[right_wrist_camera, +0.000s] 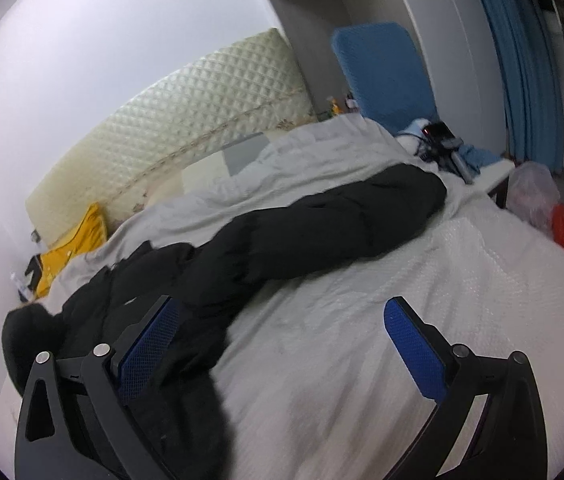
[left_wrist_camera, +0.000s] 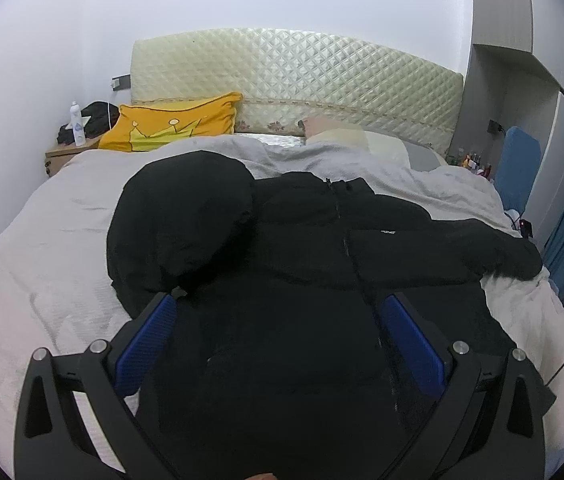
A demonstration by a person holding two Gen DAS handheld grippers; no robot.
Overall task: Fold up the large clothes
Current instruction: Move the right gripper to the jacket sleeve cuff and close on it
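Spreading wide with nothing between its blue pads, the left gripper (left_wrist_camera: 278, 344) hovers over the lower body of the black jacket (left_wrist_camera: 302, 264). The right gripper (right_wrist_camera: 282, 352) is equally wide and empty, over pale bedcover (right_wrist_camera: 362, 340) beside the jacket's hem. The jacket lies front-up across the bed, one sleeve outstretched, its hood toward the yellow pillow (left_wrist_camera: 170, 124) and quilted headboard (left_wrist_camera: 294, 76).

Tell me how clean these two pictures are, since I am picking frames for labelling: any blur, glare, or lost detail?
Left wrist view: sharp; fisheye bends the headboard; the black jacket is so dark that its folds barely show; the wall is bright.
Right wrist view: softer, with smeared edges on the jacket sleeve and blue chair; the left claw and right claw stay crisp.
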